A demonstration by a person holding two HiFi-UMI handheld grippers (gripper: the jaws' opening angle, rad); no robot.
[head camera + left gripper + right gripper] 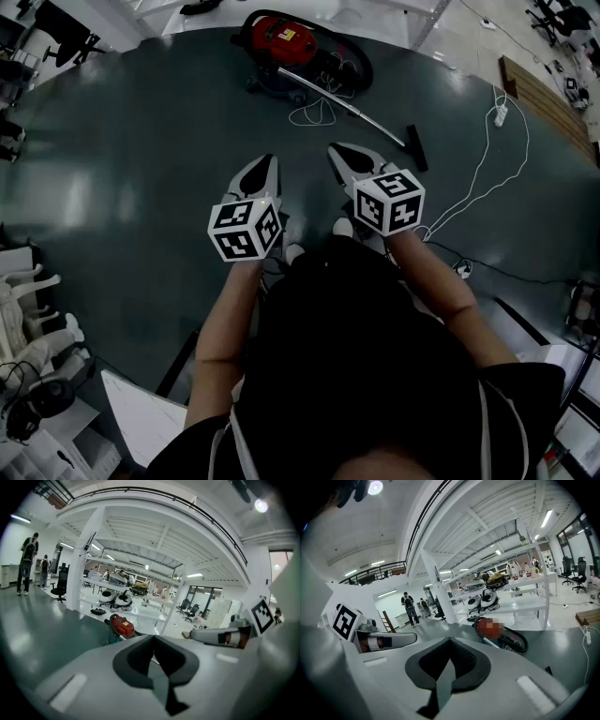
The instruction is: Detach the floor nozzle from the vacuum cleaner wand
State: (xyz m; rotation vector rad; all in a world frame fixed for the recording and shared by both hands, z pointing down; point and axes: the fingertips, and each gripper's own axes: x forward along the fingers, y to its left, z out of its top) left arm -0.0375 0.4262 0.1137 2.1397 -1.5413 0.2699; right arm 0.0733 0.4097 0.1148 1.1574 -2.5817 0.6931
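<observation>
Head view: both grippers are held out side by side over the dark floor [141, 141], well short of the machine. The left gripper [269, 161] has its jaws pressed together with nothing between them. The right gripper [335, 150] is likewise closed and empty. Each gripper view shows its own pads meeting in a line. The red vacuum cleaner [284, 39] lies at 12 o'clock from the grippers, at the far edge of the floor, with its black hose [356, 66] looped on its 3 o'clock side. The shiny wand [361, 114] slants from the machine toward 4 o'clock and ends in the black floor nozzle [415, 147]. The nozzle sits on the wand's end, at about 2 o'clock from the right gripper and well apart from it. A white cable [483, 164] trails over the floor at the nozzle's 3 o'clock.
</observation>
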